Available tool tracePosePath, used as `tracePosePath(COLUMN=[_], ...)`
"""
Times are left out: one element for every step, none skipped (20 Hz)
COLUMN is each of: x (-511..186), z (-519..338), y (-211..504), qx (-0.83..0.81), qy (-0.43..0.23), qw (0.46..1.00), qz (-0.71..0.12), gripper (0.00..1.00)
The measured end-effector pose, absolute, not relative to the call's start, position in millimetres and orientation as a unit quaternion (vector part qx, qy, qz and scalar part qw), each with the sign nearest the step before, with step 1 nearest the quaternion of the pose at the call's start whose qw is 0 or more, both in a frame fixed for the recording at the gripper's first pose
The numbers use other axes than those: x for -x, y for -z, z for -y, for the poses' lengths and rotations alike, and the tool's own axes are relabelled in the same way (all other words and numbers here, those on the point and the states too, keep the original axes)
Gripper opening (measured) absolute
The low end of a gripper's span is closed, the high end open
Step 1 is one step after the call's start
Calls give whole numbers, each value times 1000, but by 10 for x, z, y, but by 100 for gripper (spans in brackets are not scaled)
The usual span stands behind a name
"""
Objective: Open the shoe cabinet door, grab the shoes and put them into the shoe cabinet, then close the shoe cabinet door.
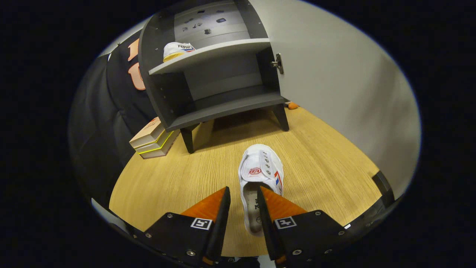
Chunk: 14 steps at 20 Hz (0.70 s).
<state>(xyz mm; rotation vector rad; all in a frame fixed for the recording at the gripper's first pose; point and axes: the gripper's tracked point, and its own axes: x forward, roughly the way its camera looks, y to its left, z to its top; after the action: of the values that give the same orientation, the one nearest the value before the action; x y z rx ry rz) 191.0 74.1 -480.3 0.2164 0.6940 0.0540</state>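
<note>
So the gripper has its fingers a little apart with nothing clamped — the heel end of the white shoe sits in the gap between them, and I can't tell whether the right finger is brushing its side or just passing in front of it. The shoe's long axis runs pretty much straight along the fingers, heel near and toe pointing far, toward the cabinet, so my guess is the grab is basically lined up already: close across the width at the heel opening, no twisting needed. It lies flat on the wooden floor, slightly right of the gap's centre. Nothing lies in the lane between the shoe and the shoe cabinet beyond it. Further out on the left, a small stack of flat boxes leans by the cabinet's near left leg, well off the path. The cabinet door already stands swung open on the right, and the other shoe is up on the upper shelf at its left end, so the lower shelf — bare as far as I can see — looks like the easy spot. A small orange thing lies on the floor by the far right leg; too small to say what it is.
</note>
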Motion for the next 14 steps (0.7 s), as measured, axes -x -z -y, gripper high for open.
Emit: tracePosePath(x=[-1956, -1994, -2039, -2105, -2145, -2186, -2247, -2304, -2332, -2354, -2361, -2355, -2365, -2390], z=[-738, -733, -758, -796, -814, -837, -854, -875, -879, -883, -878, -877, -872, -848], y=[4907, 4997, 5037, 5060, 5122, 5159, 5179, 5208, 5230, 5246, 5232, 5220, 5176, 5107], qx=[-104, -99, -99, -100, -93, -89, -90, -90, -87, -82, -80, -76, -71, -68], qy=[-27, -29, -33, -37, -40, -41, -39, -38, -38, -39, -37, -35, -32, -26], qw=[933, 932, 931, 932, 932, 932, 933, 933, 933, 933, 935, 935, 937, 938], qz=[-343, -348, -349, -346, -348, -349, -347, -347, -346, -348, -344, -345, -342, -338], gripper=[44, 37, 32, 24, 21, 17, 15, 11, 8, 4, 3, 1, 0, 0])
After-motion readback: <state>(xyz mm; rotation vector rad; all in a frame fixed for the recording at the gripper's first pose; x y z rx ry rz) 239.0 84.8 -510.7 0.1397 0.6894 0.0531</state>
